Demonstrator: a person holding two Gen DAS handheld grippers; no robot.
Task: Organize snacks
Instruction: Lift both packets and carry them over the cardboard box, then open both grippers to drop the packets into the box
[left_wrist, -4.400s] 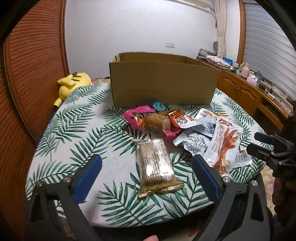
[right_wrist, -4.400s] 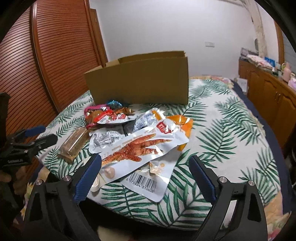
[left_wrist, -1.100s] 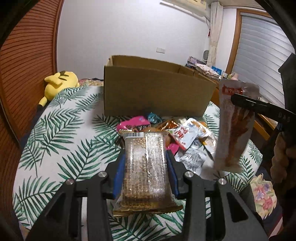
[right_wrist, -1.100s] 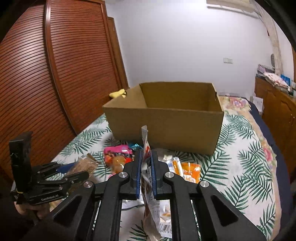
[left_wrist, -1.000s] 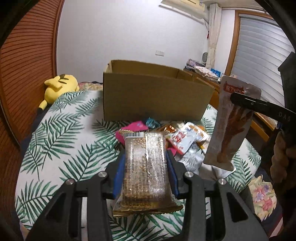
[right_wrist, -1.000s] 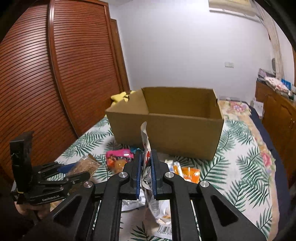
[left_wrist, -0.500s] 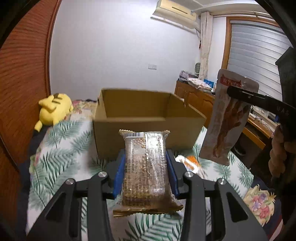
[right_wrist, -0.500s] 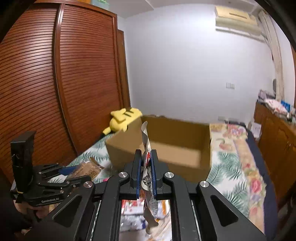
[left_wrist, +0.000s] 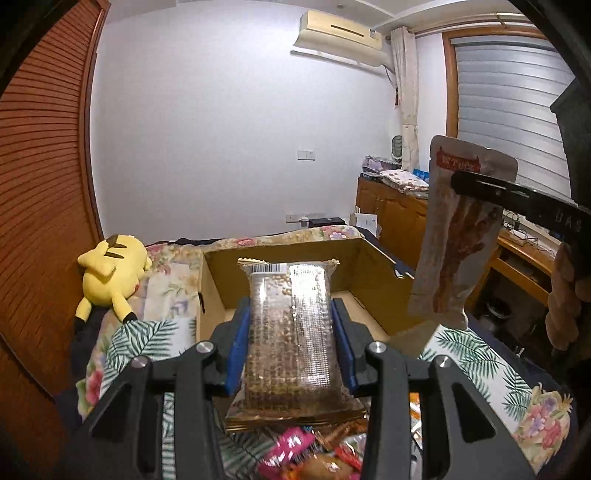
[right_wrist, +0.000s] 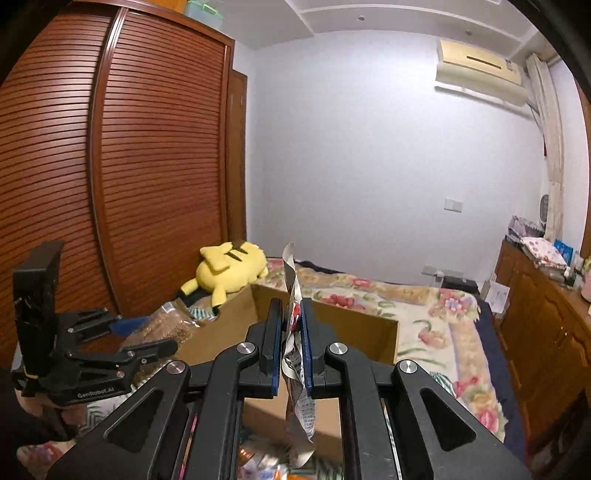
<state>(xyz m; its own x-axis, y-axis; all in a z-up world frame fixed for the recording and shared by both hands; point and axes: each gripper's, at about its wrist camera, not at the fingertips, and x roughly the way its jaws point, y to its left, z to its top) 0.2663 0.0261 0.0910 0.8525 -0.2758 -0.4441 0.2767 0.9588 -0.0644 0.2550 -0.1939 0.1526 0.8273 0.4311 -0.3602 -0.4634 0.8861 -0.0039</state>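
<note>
My left gripper (left_wrist: 290, 314) is shut on a clear wrapped biscuit pack (left_wrist: 290, 332) and holds it above the near wall of the open cardboard box (left_wrist: 373, 258). My right gripper (right_wrist: 291, 317) is shut on a chicken-foot snack pouch (right_wrist: 295, 417), edge-on, over the box (right_wrist: 369, 332). In the left wrist view the pouch (left_wrist: 458, 236) hangs at right from the right gripper's fingers (left_wrist: 517, 201). In the right wrist view the left gripper (right_wrist: 147, 338) with the biscuit pack (right_wrist: 166, 323) is at left.
Several loose snack packets (left_wrist: 314, 454) lie on the leaf-print table cover (left_wrist: 144, 339) below. A yellow plush toy (left_wrist: 107, 273) lies on the bed left of the box. A wooden wardrobe (right_wrist: 110, 184) stands at left and cabinets (left_wrist: 399, 218) at right.
Both grippers have lifted their snacks off the table and moved forward and up over the box; the box interior now shows below them.
</note>
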